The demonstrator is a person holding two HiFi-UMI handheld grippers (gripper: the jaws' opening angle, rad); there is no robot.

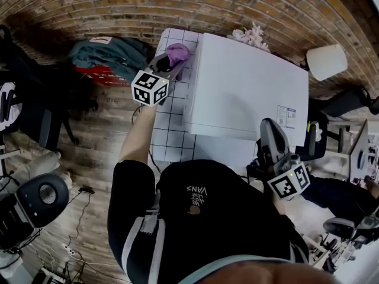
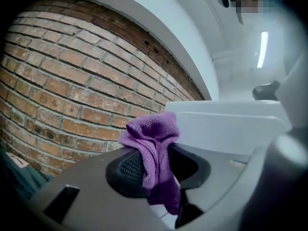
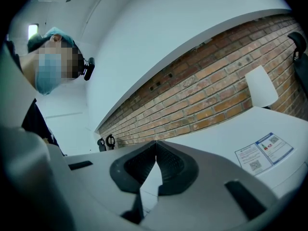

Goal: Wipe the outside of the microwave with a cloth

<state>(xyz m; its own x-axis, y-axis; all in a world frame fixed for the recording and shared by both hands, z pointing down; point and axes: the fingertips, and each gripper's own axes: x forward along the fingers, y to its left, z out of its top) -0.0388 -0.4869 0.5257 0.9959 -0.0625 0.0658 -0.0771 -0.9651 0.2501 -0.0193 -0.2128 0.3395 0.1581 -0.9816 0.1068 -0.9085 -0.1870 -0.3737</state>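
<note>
A brick wall (image 1: 118, 5) is seen at the back, and a teal heap (image 1: 109, 55) is seen on the wooden floor at the far left; next to it, the left gripper (image 1: 172, 61) is held out over a white table (image 1: 169, 129) marked with squares; a purple cloth (image 1: 177, 53) is pinched between its jaws, and in the left gripper view the cloth (image 2: 153, 136) is bunched up above the jaws and hangs down between them; the cloth is held just beside the left side of the white microwave (image 1: 249, 93), near its back corner; whether it is touching the side cannot be told; a small sticker (image 1: 286, 116) is seen on the right part of the microwave's top; the right gripper (image 1: 267, 124) is held at the near right corner of the microwave; its jaws are closed tip to tip with nothing between them, as the right gripper view (image 3: 156, 150) shows; a white lamp shade (image 1: 327, 61) is seen further right
</note>
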